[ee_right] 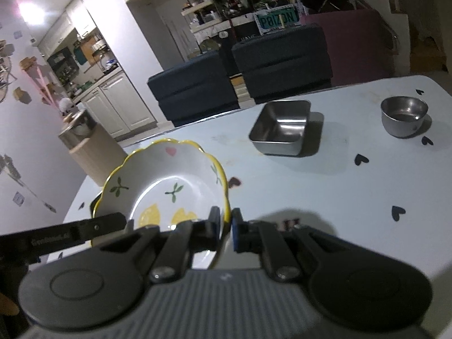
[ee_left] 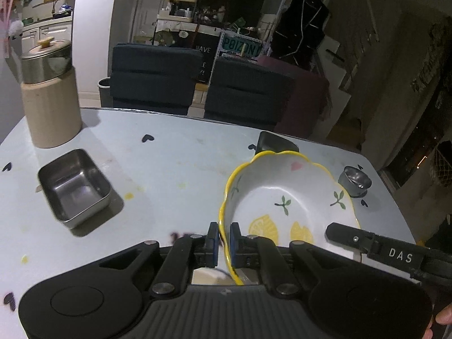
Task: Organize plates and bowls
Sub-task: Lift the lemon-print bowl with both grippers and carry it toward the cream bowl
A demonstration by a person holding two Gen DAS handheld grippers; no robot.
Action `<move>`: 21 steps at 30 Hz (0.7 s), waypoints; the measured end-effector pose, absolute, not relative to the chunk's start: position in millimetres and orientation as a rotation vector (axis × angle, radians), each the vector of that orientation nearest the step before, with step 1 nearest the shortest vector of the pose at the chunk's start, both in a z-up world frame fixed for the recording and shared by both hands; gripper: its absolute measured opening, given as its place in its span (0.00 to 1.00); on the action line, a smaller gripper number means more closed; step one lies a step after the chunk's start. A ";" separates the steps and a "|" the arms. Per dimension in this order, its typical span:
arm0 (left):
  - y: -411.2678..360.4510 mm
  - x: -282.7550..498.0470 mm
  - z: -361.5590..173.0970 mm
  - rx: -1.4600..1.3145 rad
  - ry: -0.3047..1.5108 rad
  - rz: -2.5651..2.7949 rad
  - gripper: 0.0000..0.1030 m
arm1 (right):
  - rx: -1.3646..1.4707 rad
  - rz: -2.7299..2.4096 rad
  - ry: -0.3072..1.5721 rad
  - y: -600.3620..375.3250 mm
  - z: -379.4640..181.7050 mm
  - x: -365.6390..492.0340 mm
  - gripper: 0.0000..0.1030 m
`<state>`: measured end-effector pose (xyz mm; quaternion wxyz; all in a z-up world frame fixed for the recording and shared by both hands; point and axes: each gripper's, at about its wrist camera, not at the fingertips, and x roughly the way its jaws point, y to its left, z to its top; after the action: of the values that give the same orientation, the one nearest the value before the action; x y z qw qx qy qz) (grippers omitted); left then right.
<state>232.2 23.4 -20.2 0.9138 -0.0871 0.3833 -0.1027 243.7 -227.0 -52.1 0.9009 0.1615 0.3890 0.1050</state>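
Around your lemon-print bowl (ee_left: 285, 197) on the pale blue table (ee_left: 169, 169) you have a rectangular steel tray (ee_left: 74, 185) off to its left, a tan canister with a steel lid (ee_left: 49, 96) farther back on that side, a square steel dish (ee_right: 281, 127) just behind the bowl and a small round steel cup (ee_right: 404, 115) to its right, none touching it. Your left gripper (ee_left: 224, 241) is clamped on the bowl's near-left scalloped rim and your right gripper (ee_right: 225, 230) pinches the opposite rim. The bowl is roundish with no clear long axis; it is tipped, its opening facing up and toward your left gripper's side.
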 end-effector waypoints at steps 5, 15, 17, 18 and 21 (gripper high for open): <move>36.8 211.3 -18.1 -0.170 0.770 -0.199 0.08 | 0.343 0.238 0.801 -216.8 -49.3 230.2 0.10; 69.4 175.6 -22.2 -0.179 0.755 -0.165 0.07 | 0.334 0.277 0.820 -187.9 -54.3 209.6 0.10; 74.4 170.1 -24.4 -0.183 0.758 -0.156 0.07 | 0.328 0.287 0.832 -181.5 -57.1 207.8 0.10; 76.4 167.0 -25.3 -0.180 0.760 -0.150 0.07 | 0.328 0.293 0.838 -179.6 -58.0 207.7 0.10; 81.8 160.6 -28.7 -0.172 0.769 -0.139 0.07 | 0.324 0.308 0.864 -175.0 -62.3 206.9 0.10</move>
<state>160.6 81.8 -28.7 0.9210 -0.0837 0.3744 -0.0675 206.9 -175.0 -62.3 0.8840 0.1557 0.4152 0.1481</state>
